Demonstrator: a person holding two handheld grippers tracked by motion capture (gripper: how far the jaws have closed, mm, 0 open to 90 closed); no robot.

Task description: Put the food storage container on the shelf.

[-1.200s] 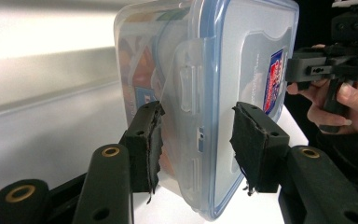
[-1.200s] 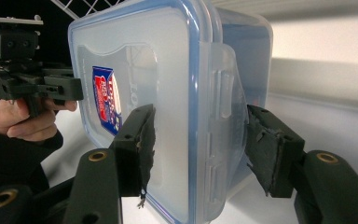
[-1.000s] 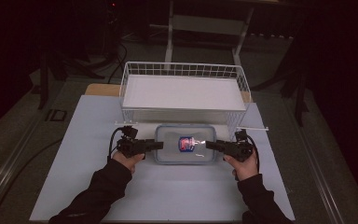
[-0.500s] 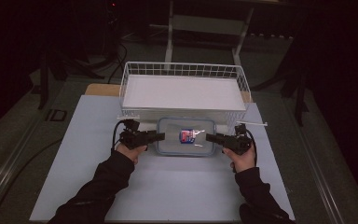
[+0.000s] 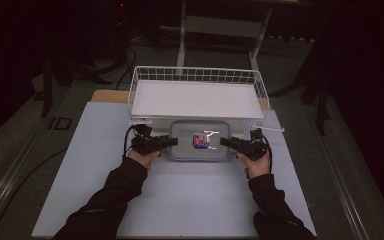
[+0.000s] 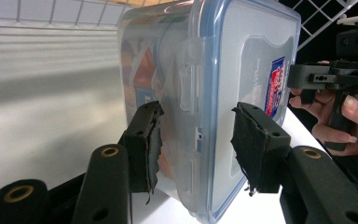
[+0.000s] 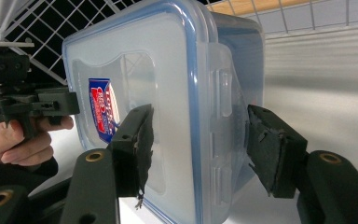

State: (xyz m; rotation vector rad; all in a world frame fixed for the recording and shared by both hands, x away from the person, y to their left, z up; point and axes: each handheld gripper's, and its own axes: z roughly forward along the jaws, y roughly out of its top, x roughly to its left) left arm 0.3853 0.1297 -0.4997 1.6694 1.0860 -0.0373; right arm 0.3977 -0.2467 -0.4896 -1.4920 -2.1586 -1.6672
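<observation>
- left gripper (image 6: 196, 140) at the left short side of the plastic container (image 5: 199, 141): jaws apart, one pad on each side of the side latch (image 6: 189, 88), lid on one side, container body on the other; small gap visible at both pads, so bracketing rather than clamped
- left fingers (image 6: 142, 140) have frayed black padding, ragged at the edge
- right gripper (image 7: 198, 144) mirrors this on the right short side: jaws spread, straddling the lid rim and that side's latch (image 7: 223, 93), pads not clearly pressing
- right fingers (image 7: 272, 149) have the same torn padding
- container is clear with a blue-rimmed lid and sits between the two sets of fingertips, flat on the white table (image 5: 180, 200) in the high view
- red and blue label (image 5: 200, 139) on the lid, roughly midway between the two grippers
- each gripper view shows the opposite hand and gripper beyond the far side of the container
- beyond the container, past the fingertips: white wire basket (image 5: 196, 75) with a white sheet inside, near wall just behind the container's far edge
- background past the table is dark
</observation>
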